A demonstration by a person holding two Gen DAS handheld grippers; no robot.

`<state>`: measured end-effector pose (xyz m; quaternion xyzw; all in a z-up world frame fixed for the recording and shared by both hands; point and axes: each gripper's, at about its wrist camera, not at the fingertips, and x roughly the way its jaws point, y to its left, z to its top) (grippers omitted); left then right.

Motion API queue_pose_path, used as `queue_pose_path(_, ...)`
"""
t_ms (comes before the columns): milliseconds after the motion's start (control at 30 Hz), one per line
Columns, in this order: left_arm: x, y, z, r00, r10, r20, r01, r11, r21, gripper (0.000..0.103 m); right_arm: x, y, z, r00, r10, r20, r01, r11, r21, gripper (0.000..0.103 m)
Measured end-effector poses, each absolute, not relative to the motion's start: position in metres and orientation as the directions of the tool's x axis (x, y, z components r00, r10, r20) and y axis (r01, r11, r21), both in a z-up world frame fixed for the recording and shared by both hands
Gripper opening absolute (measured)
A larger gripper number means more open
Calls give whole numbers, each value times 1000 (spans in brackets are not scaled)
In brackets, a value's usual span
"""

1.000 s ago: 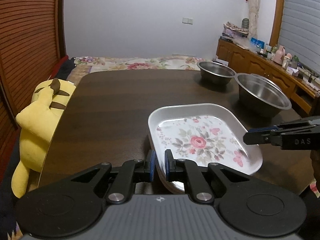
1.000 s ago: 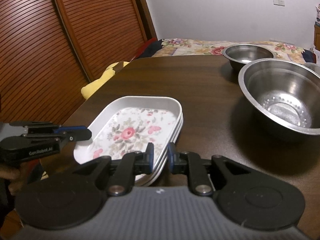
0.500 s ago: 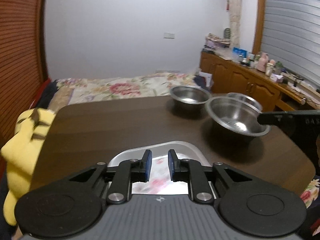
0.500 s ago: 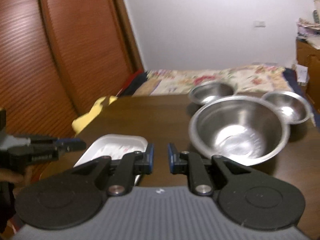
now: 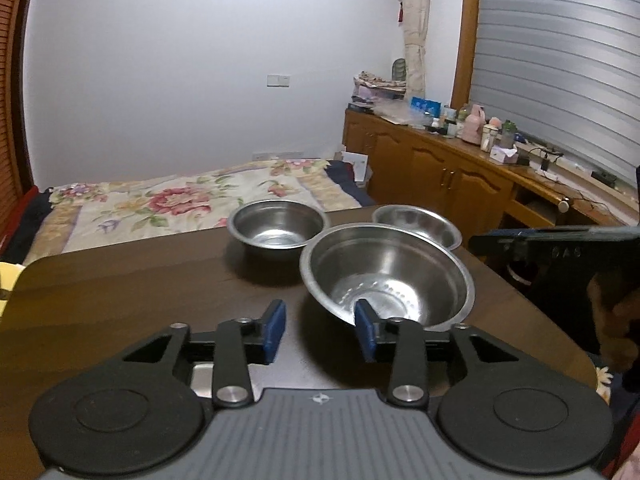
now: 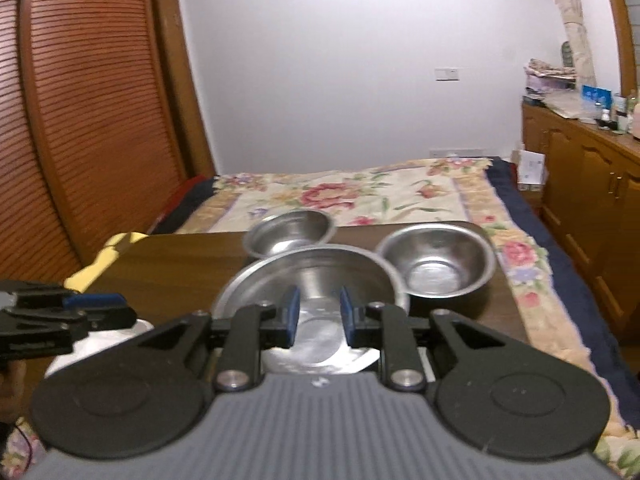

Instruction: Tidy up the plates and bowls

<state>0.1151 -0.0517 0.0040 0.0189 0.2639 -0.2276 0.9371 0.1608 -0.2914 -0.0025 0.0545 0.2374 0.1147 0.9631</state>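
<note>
Three steel bowls stand on the dark wooden table (image 5: pixel 120 304). The large bowl (image 5: pixel 392 276) is nearest, with a medium bowl (image 5: pixel 276 228) behind it on the left and a small bowl (image 5: pixel 420 224) on the right. My left gripper (image 5: pixel 320 330) is open and empty, its right finger beside the large bowl's near rim. My right gripper (image 6: pixel 318 316) is open a little, over the near rim of the large bowl (image 6: pixel 320 276). The white floral plates (image 6: pixel 104 338) lie low at the left, mostly hidden.
A bed with a floral cover (image 5: pixel 180 200) lies beyond the table's far edge. A wooden sideboard (image 5: pixel 460 176) with bottles runs along the right wall. A yellow plush toy (image 6: pixel 112 252) sits off the table's left side. Slatted wardrobe doors (image 6: pixel 80 120) stand at the left.
Both grippers have risen and turned from the plates toward the bowls. The left gripper has opened wide; the right has opened slightly. The plates have dropped almost out of view.
</note>
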Motion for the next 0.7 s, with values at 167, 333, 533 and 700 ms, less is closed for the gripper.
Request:
queue_pose_path(167, 130, -67, 0, 758, -411, -506, 434, 898, -79, 58, 174, -305, -20, 869, 203, -451, -147, 977, 156, 42)
queue_pose_path(333, 139, -72, -5, 754, -416, -508, 440, 895, -80, 61, 180, -311, -33, 866, 183, -465, -117, 979, 166, 42)
queue_pose_path(533, 150, -79, -10, 753, -409, -516, 435, 897, -76, 62, 181, -316, -38, 860, 187, -474, -112, 977, 182, 42)
queue_pose_path(700, 159, -81, -15, 745, -395, -537, 424, 902, -75, 62, 186, -318, -42, 851, 195, -487, -105, 973, 205, 42)
